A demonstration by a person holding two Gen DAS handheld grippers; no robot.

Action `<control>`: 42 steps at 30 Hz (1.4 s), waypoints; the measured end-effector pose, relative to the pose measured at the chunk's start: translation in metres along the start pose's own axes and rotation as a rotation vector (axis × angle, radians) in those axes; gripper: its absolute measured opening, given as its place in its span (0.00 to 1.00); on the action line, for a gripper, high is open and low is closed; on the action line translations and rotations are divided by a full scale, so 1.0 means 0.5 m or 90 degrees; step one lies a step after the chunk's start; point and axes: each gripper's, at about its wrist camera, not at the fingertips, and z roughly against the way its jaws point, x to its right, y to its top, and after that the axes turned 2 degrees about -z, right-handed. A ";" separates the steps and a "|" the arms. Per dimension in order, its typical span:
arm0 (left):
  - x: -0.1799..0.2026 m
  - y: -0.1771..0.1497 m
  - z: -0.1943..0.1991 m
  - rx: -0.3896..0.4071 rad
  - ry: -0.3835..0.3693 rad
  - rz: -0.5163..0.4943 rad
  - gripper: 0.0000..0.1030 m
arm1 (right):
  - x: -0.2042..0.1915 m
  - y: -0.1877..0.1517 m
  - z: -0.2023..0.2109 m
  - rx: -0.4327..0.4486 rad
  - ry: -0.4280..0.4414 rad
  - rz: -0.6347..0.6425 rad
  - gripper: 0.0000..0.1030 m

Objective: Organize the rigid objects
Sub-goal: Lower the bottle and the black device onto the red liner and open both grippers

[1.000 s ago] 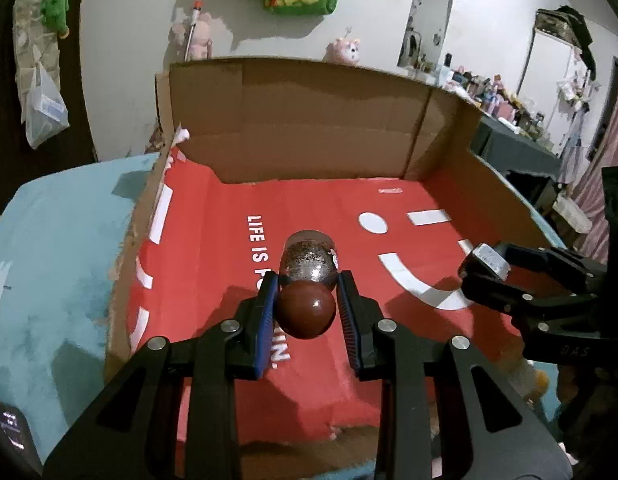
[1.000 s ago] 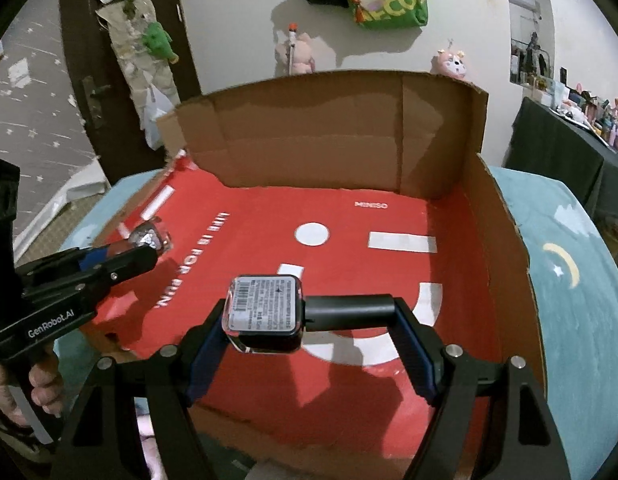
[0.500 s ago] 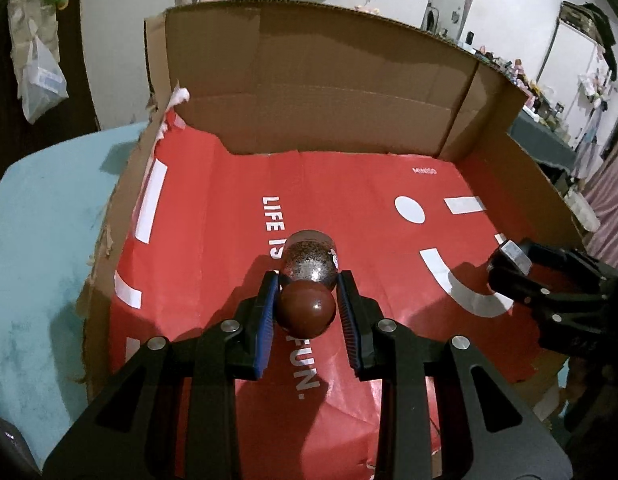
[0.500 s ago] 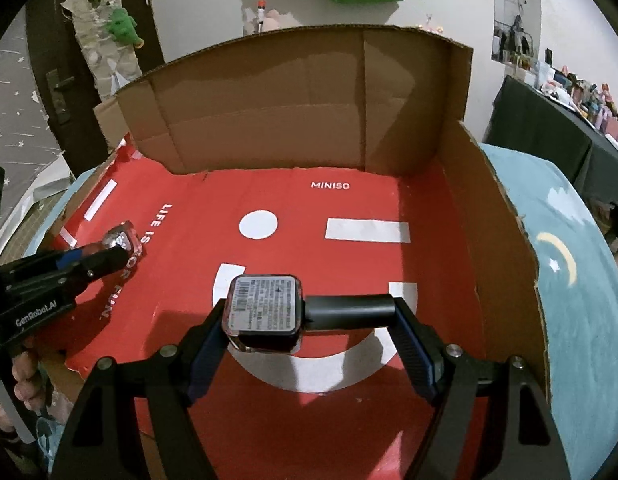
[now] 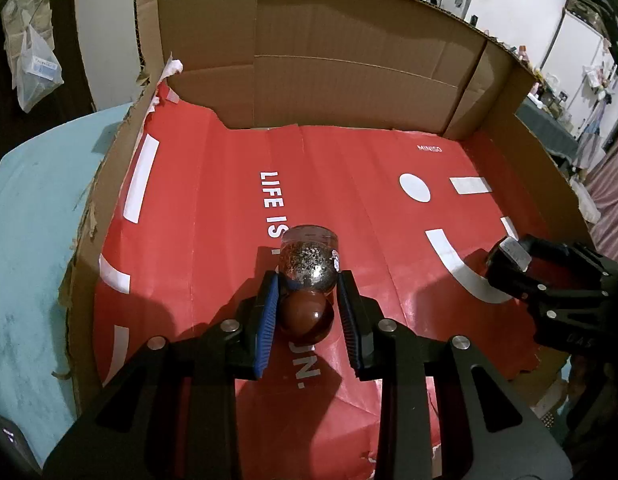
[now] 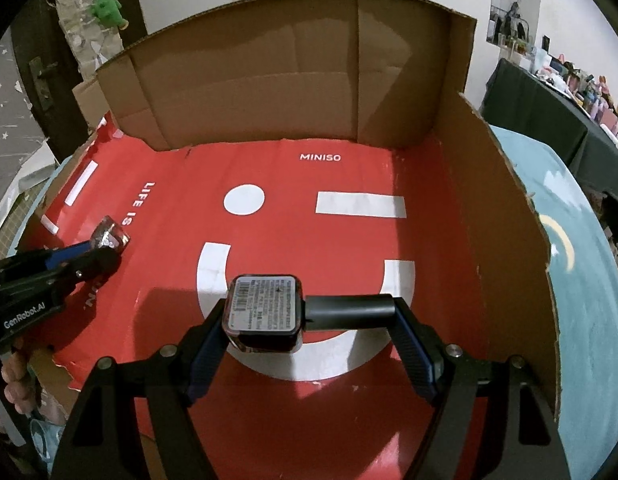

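your left gripper (image 5: 307, 290) pinches a small glitter-filled jar (image 5: 308, 262) with a round brown cap (image 5: 306, 317), its pads tight on the neck, over the left part of the red liner (image 5: 213, 216) inside the cardboard box (image 5: 349, 60). your right gripper (image 6: 305, 332) clamps a dark bottle (image 6: 263, 312) lengthwise, label end against one pad and black cap (image 6: 349, 308) against the other, above the white smile mark (image 6: 213, 268) near the box's right wall.

The red sheet (image 6: 349, 184) lining the box reads "MINISO" and "LIFE IS" (the rest partly hidden, ending "UN."). The left gripper (image 6: 105, 252) body bears "GenRobot.AI". A bottle's (image 6: 265, 312) label carries a barcode and unreadably small print.
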 end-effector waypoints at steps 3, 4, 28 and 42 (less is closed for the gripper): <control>-0.002 0.001 -0.001 -0.001 -0.004 0.005 0.27 | 0.002 0.000 -0.004 -0.012 0.005 -0.003 0.77; -0.003 0.001 -0.001 -0.002 -0.005 0.006 0.27 | 0.001 0.000 -0.005 -0.015 0.005 -0.002 0.77; 0.009 0.004 -0.009 -0.012 0.022 -0.010 0.27 | -0.005 0.000 -0.011 -0.027 -0.001 0.011 0.77; 0.021 -0.002 -0.011 -0.013 0.054 -0.030 0.29 | -0.003 -0.001 -0.008 -0.025 -0.001 0.008 0.77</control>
